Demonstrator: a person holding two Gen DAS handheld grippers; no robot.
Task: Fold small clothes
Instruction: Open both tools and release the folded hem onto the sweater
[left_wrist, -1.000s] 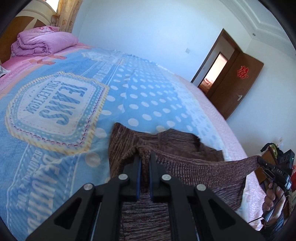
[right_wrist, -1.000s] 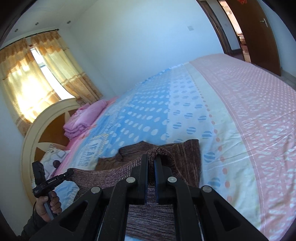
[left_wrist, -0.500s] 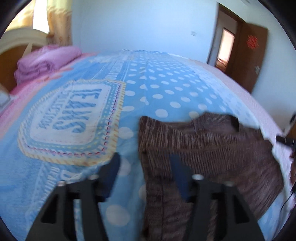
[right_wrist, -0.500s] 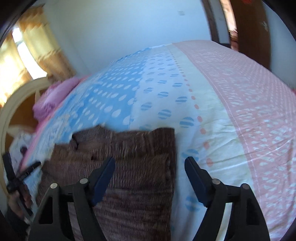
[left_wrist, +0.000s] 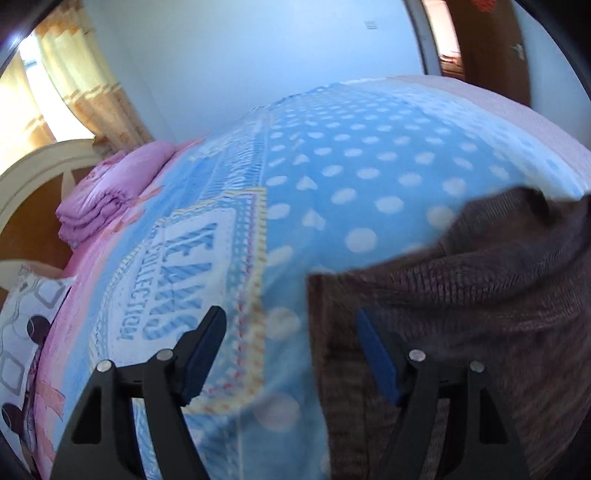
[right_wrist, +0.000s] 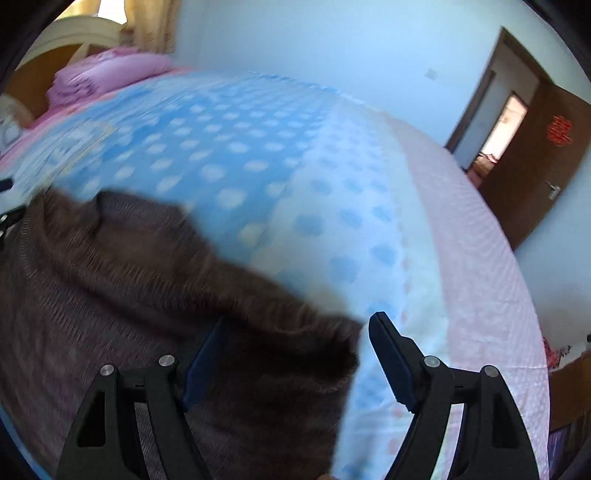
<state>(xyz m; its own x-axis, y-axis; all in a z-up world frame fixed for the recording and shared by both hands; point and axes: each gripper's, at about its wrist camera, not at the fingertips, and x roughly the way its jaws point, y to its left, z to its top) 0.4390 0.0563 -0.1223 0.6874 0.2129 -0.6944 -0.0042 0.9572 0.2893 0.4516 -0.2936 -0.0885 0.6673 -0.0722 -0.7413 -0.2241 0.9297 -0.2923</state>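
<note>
A brown knitted garment (left_wrist: 480, 314) lies spread on the blue dotted bedspread (left_wrist: 351, 166). In the left wrist view it fills the lower right. My left gripper (left_wrist: 288, 317) hangs over the garment's left edge; its jaws are opening and the pads touch nothing. The edge runs between them, with the right finger (left_wrist: 376, 354) above the knit. In the right wrist view the garment (right_wrist: 129, 277) covers the lower left. My right gripper (right_wrist: 299, 321) stands open above its right corner, holding nothing. Both views are blurred.
A folded pink quilt (left_wrist: 110, 195) lies by the wooden headboard (left_wrist: 33, 177), with a patterned pillow (left_wrist: 26, 332) beside it. A curtained window (left_wrist: 44, 92) is behind. The pink side of the bedspread (right_wrist: 480, 258) reaches the right edge, with a brown door (right_wrist: 535, 147) beyond.
Both grippers were shut on the raised garment's edge. They have opened and let it go, and it now lies flat on the bed. Both views have rolled and tipped downward.
</note>
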